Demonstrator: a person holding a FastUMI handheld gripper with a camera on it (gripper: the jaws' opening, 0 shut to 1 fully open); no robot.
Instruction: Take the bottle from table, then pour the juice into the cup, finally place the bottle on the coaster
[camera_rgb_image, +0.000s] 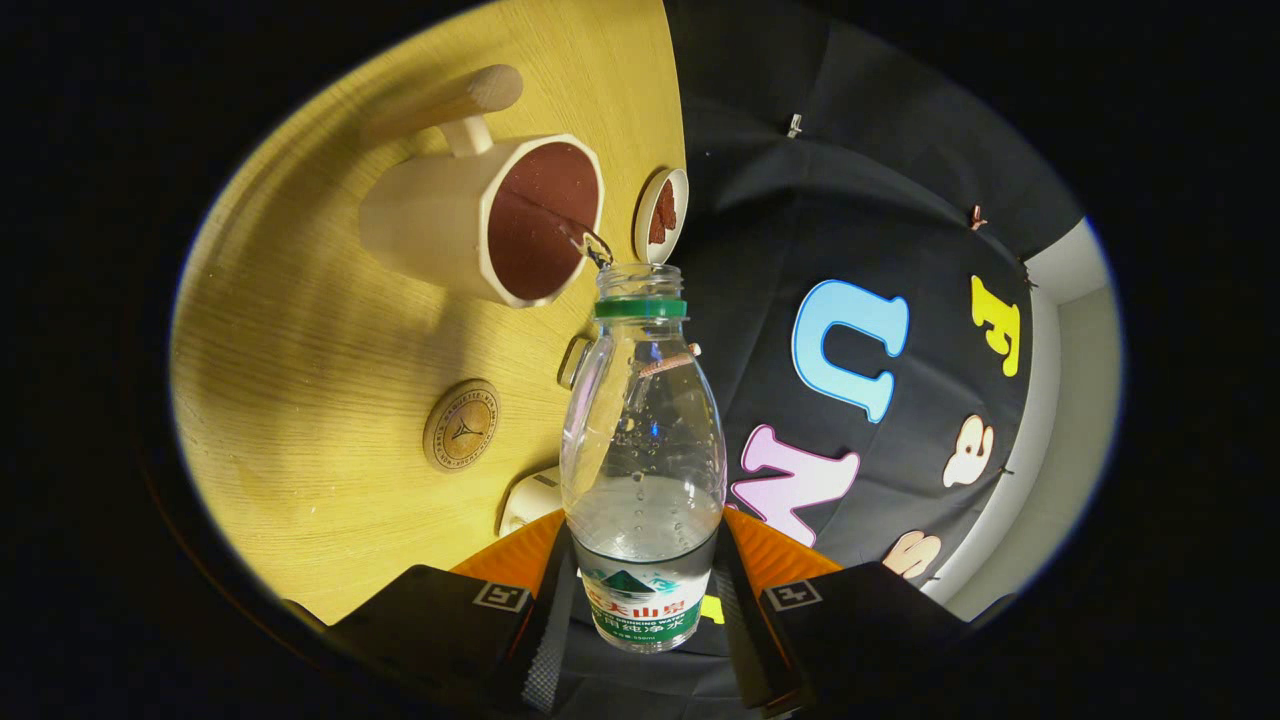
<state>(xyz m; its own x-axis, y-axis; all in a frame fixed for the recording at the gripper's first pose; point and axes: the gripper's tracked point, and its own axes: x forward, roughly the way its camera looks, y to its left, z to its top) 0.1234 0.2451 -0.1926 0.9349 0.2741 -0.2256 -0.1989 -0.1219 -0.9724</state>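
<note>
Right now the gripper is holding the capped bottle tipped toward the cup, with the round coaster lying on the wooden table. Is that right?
Not quite: the bottle is uncapped, its mouth open at the cup. The gripper view shows this. The rest holds: the gripper grips it, tipped toward the cup, and the round coaster lies on the wooden table.

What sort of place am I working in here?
Likely a staged recording booth, not a home: a wooden table against a black cloth wall, with a cup and coaster laid out. The fingers grip the bottle.
</note>
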